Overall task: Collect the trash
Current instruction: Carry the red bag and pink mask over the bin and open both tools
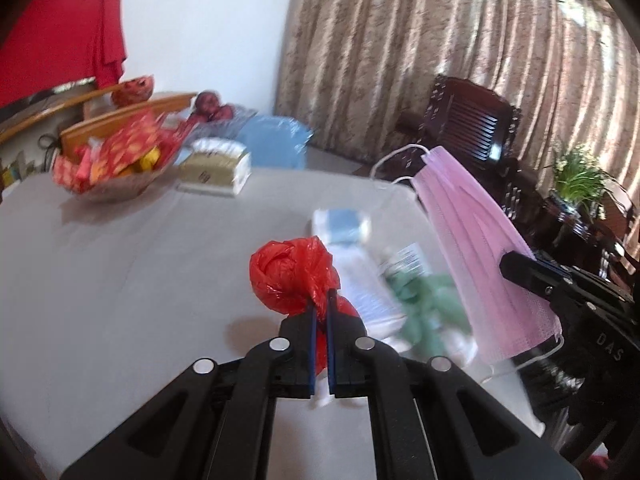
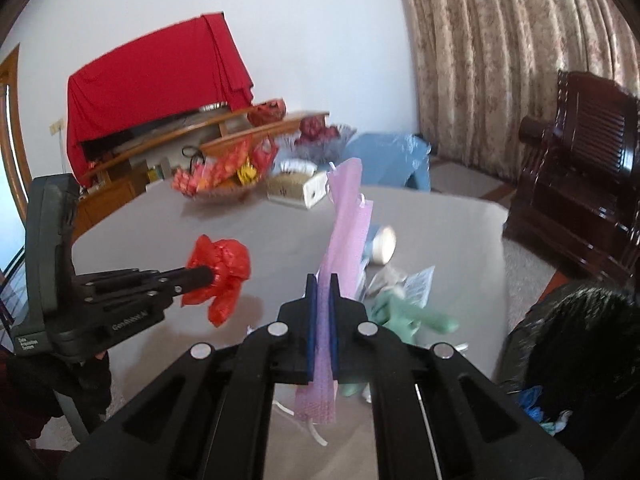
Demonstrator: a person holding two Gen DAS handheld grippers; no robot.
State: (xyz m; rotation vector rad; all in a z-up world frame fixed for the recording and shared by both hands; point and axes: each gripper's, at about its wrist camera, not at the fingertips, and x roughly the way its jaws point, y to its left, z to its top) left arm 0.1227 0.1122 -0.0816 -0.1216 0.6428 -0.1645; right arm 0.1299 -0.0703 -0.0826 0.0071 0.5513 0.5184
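I count one red plastic bag (image 1: pixel 294 276), one pink face mask (image 1: pixel 480 248), one green glove (image 1: pixel 424 308), one tissue box (image 1: pixel 216 170) and two bowls (image 1: pixel 120 184) at eleven o'clock.

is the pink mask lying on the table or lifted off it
Lifted. The right tongs are shut on the pink mask, which hangs in the air above the table, its ear loops dangling.

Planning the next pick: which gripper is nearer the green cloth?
Right. The right gripper, holding the mask, is just beside the green cloth; the left gripper, holding the red bag, is farther left.
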